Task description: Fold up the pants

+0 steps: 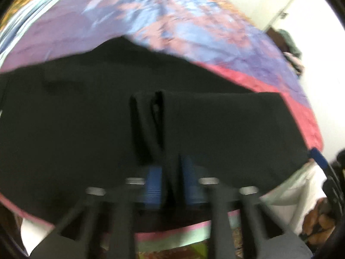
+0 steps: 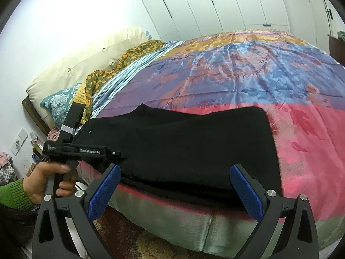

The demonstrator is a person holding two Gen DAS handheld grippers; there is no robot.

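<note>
Black pants point(image 2: 183, 142) lie folded near the front edge of the bed, on a bedspread point(image 2: 301, 133) of pink, purple and blue. In the blurred left wrist view, my left gripper point(image 1: 170, 172) is shut on a pinched fold of the pants point(image 1: 151, 118), with dark cloth between its blue pads. The right wrist view shows that left gripper point(image 2: 116, 152) at the pants' left edge, held by a hand point(image 2: 49, 179) in a green sleeve. My right gripper point(image 2: 175, 169) stands open over the near edge of the pants, its blue pads point(image 2: 103, 192) wide apart and clear of the cloth.
Pillows point(image 2: 64, 105) and a cream headboard point(image 2: 86, 64) lie at the bed's far left. White wardrobe doors point(image 2: 215, 4) stand behind the bed. A patterned rug point(image 2: 140, 243) covers the floor below the bed's front edge. Clothes are piled on a dark stand point(image 1: 291, 49).
</note>
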